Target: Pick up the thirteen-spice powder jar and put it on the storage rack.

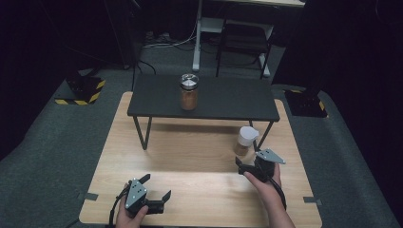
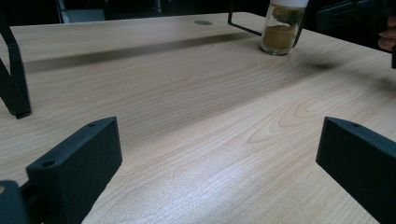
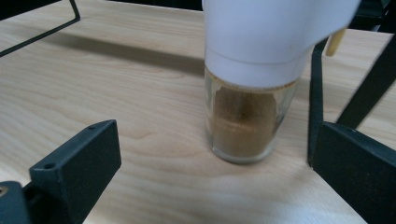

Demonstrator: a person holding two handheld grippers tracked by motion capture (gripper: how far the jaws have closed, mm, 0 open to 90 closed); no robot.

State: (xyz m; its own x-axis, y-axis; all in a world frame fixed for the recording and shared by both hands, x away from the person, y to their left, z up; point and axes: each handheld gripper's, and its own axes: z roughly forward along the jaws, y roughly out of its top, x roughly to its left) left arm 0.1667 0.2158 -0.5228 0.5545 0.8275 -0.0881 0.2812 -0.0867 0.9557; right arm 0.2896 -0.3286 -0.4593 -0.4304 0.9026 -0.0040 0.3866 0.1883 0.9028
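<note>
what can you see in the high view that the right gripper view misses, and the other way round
High view alone: the jar with a metal lid on the black shelf, plus the left gripper and both hands. Right gripper view alone: a close look at brown powder inside the glass. Both share the white-capped jar on the wooden table and the open right gripper.

The left gripper [image 1: 153, 187] is black, with two blocky, flat-faced fingers [image 2: 77, 168] that have squared edges and a small round screw hole near the top corner of each. A grey three-cornered plate with dark dots sits on top of its body, and a black cable loops from its rear. The right gripper [image 1: 246, 163] is built alike: black fingers [image 3: 74, 168], grey plate, black cable trailing along the bare forearm.
</note>
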